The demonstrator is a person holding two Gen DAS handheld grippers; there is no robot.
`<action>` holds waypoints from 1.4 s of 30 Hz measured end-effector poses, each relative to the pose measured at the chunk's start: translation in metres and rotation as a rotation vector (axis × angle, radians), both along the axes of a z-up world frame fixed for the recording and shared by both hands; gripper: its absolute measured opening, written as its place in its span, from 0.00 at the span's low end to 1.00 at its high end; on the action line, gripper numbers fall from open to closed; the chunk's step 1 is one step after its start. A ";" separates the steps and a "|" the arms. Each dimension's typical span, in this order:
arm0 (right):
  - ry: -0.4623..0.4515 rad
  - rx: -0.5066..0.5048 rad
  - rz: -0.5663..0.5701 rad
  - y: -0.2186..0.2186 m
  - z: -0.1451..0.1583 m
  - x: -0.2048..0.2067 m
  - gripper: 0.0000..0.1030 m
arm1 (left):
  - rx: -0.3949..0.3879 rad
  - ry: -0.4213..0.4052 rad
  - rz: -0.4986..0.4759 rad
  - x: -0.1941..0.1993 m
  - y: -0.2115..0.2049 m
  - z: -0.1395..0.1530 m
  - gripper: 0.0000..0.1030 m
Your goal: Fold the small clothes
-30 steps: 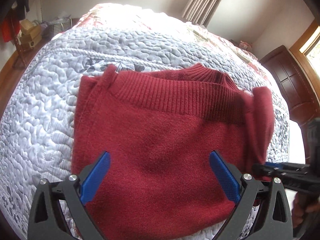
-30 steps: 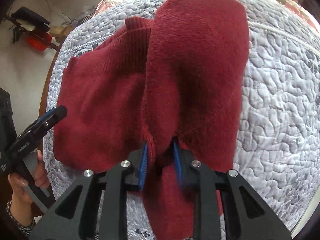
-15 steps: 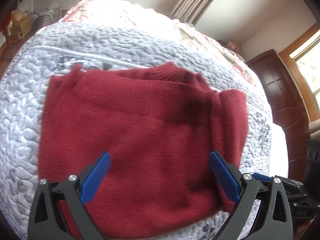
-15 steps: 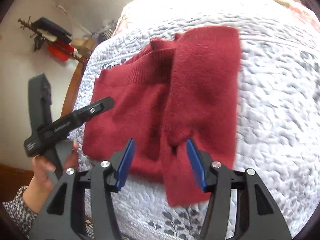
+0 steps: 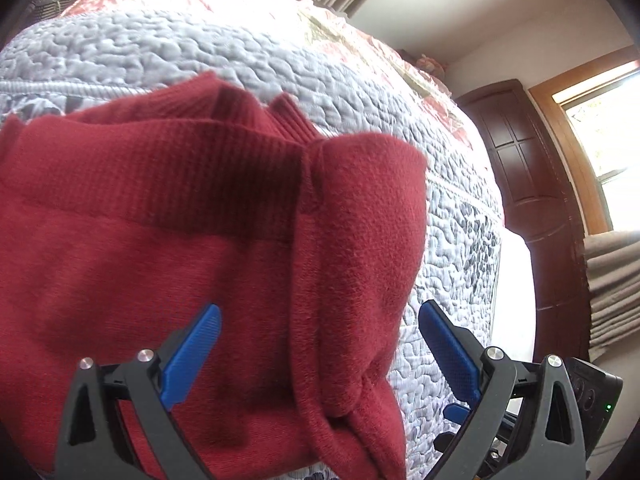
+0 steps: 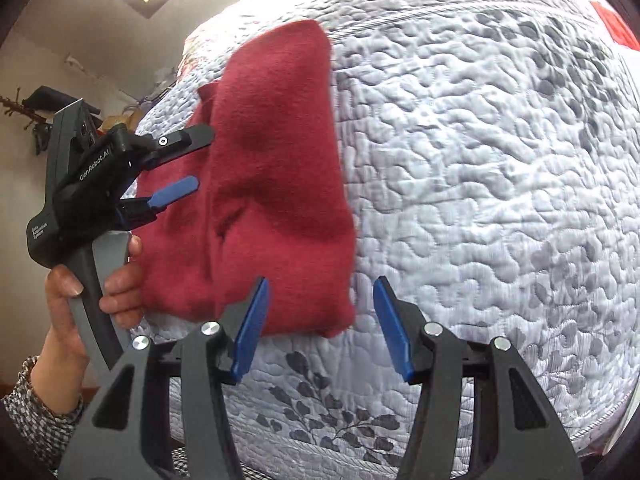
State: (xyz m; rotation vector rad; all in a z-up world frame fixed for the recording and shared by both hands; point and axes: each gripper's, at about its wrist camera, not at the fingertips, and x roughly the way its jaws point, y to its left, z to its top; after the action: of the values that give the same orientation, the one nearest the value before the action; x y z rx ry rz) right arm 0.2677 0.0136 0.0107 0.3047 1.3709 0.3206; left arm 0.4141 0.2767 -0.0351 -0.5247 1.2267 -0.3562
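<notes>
On the quilted bedspread [image 6: 480, 160] lies the red sweater [image 6: 276, 184], sleeve folded over. I hold my left gripper [image 5: 320, 356] and right gripper [image 6: 320, 324] spread, empty, at its near edge. Risk: a finger may snag and undo the fold.

Legible text, 2 items, both on left gripper [image 6: 188, 164] as seen from right wrist view:
1. "GenRobot.AI": white lettering on black body, upper side, running diagonally along housing.
2. Small white 3-line label on lower rear of same body, just above grey handle; 1st word reads approx. "Data", last approx. "System"; middle line too small to confirm.

Left wrist view: no readable text. Red sweater [image 5: 168, 264] and quilt [image 6: 480, 160]: no tags, no print w/ lettering visible.
</notes>
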 end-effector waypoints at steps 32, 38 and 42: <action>0.046 -0.023 0.053 0.036 -0.028 0.010 0.53 | 0.024 -0.175 0.107 -0.035 0.117 0.076 0.15; 0.052 -0.012 0.094 0.060 -0.030 0.013 0.53 | 0.129 -0.171 0.162 -0.041 0.187 0.078 0.15; 0.055 -0.017 0.131 0.077 -0.031 0.013 0.53 | 0.161 -0.090 0.200 -0.054 0.220 0.037 0.15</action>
State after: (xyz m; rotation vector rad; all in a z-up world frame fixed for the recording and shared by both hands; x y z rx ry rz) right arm 0.2806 0.0903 -0.0202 0.2112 1.4505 0.4111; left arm 0.3600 0.4971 0.0016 -0.4823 1.0942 -0.1090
